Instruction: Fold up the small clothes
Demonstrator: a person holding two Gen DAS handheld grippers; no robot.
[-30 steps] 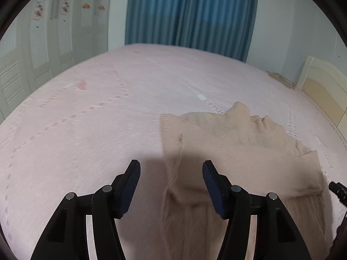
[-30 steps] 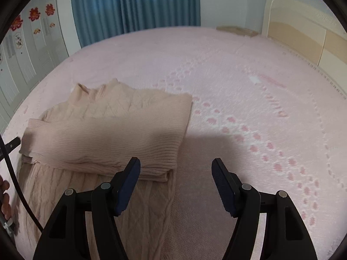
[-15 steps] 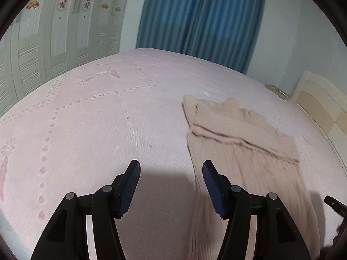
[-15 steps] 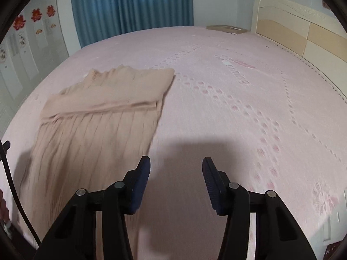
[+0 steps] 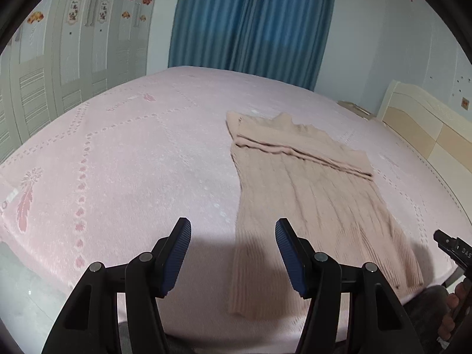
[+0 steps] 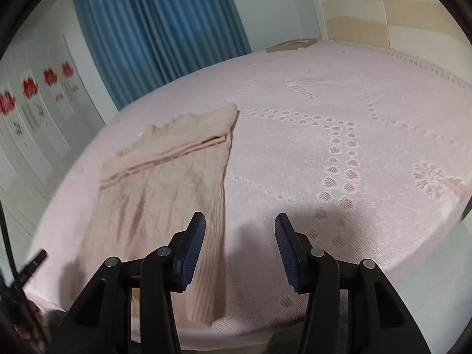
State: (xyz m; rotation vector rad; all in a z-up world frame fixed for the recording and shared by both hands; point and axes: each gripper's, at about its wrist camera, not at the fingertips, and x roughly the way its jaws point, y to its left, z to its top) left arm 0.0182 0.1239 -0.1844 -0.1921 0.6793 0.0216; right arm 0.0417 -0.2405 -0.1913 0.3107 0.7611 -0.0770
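A beige knit sweater (image 5: pixel 309 194) lies flat on the pink bed, its upper part folded down in a band across the chest and its ribbed hem at the near bed edge. It also shows in the right wrist view (image 6: pixel 165 188). My left gripper (image 5: pixel 233 253) is open and empty, hovering over the near bed edge beside the sweater's left hem corner. My right gripper (image 6: pixel 239 247) is open and empty, over the near edge at the sweater's right hem side.
The pink patterned bedspread (image 5: pixel 118 162) covers a wide bed. Blue curtains (image 5: pixel 250 23) hang behind it, a white wardrobe (image 5: pixel 59 73) stands at the left, and a cream headboard (image 6: pixel 383 23) at the right. The other gripper's tip (image 5: pixel 451 247) shows at the right edge.
Both grippers have pulled back from the folded upper part toward the near bed edge. The whole sweater now shows. The right jaws have narrowed slightly but stay open.
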